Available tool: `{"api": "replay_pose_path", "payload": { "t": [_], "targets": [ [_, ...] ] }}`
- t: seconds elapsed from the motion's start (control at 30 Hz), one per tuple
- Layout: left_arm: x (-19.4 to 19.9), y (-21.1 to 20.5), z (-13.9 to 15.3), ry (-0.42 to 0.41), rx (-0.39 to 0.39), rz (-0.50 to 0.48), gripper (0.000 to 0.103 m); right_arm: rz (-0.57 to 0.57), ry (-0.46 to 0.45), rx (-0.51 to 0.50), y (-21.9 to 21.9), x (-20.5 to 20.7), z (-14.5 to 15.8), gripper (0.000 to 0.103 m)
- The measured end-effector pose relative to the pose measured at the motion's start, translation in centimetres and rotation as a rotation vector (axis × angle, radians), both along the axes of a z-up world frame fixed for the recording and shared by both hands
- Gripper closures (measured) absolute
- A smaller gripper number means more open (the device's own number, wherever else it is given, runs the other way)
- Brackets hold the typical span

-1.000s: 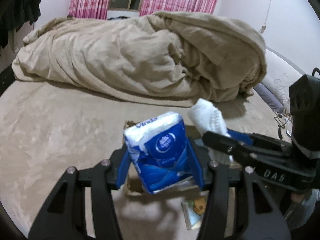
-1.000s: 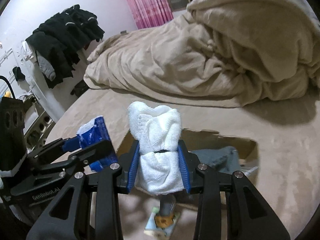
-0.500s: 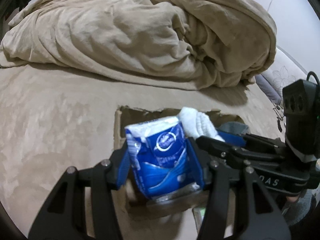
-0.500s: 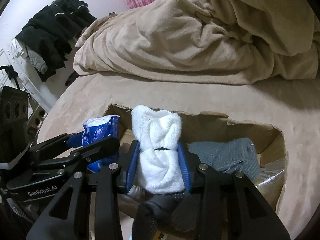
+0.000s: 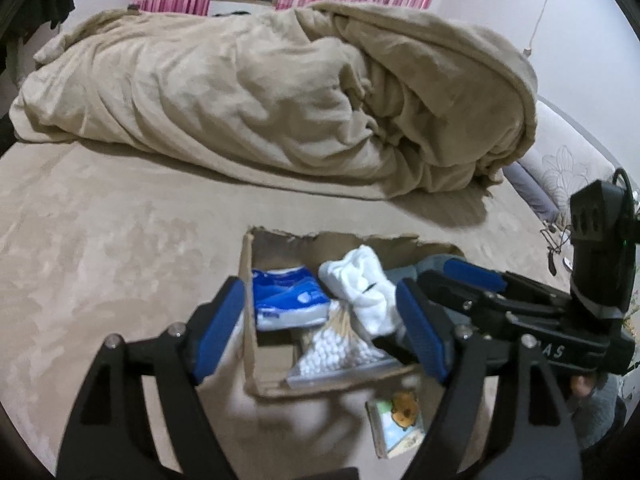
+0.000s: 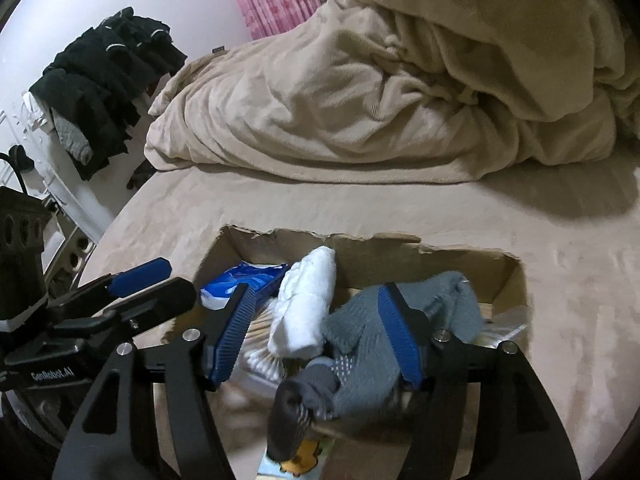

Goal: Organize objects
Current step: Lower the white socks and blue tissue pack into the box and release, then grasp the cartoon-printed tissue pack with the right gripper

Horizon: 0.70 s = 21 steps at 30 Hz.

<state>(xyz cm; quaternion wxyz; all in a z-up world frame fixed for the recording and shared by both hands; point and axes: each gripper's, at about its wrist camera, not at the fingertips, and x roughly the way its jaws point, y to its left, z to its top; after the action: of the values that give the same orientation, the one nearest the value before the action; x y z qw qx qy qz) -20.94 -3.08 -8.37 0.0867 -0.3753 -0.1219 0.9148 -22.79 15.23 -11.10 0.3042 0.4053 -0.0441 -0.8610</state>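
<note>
An open cardboard box (image 5: 251, 344) (image 6: 508, 276) sits on the beige bed. Inside lie a blue tissue pack (image 5: 286, 300) (image 6: 240, 276), a white rolled sock (image 5: 366, 288) (image 6: 308, 300), a bag of cotton swabs (image 5: 336, 344) and grey socks (image 6: 360, 344). My left gripper (image 5: 320, 332) is open and empty above the box's near left part. My right gripper (image 6: 320, 336) is open and empty over the box; it also shows in the left wrist view (image 5: 472, 280).
A crumpled beige duvet (image 5: 280, 92) (image 6: 400, 92) is heaped across the back of the bed. A small picture card (image 5: 396, 420) lies on the bed in front of the box. Dark clothes (image 6: 104, 80) hang at the left beyond the bed's edge.
Both grippers opened over the box. The blue tissue pack left my left gripper and the white sock left my right gripper; both now lie in the box.
</note>
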Motion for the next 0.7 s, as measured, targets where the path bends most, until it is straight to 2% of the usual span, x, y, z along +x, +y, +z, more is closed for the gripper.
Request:
{"api": "replay_pose_path", "payload": {
  "t": [0.2, 0.27, 0.33, 0.4, 0.7],
  "targets": [
    [3.1, -0.1, 2.2, 0.034, -0.042, 0.027, 0.022, -0.007, 0.042, -0.001, 0.8, 2.4, 2.2, 0.034],
    [4.5, -0.1, 2.9, 0.048, -0.046, 0.033, 0.022, -0.01, 0.059, 0.001, 1.1, 3.3, 3.0, 0.03],
    [5.6, -0.1, 3.3, 0.061, -0.06, 0.044, 0.017, -0.014, 0.077, 0.005, 1.4, 4.2, 3.6, 0.024],
    [6.7, -0.1, 3.7, 0.07, -0.078, 0.062, 0.013, -0.018, 0.092, 0.013, 1.6, 5.0, 4.1, 0.024],
    [10.2, -0.6, 3.5, 0.053, -0.057, 0.086, 0.012, -0.014, 0.119, 0.046, 2.2, 8.1, 4.9, 0.024]
  ]
}}
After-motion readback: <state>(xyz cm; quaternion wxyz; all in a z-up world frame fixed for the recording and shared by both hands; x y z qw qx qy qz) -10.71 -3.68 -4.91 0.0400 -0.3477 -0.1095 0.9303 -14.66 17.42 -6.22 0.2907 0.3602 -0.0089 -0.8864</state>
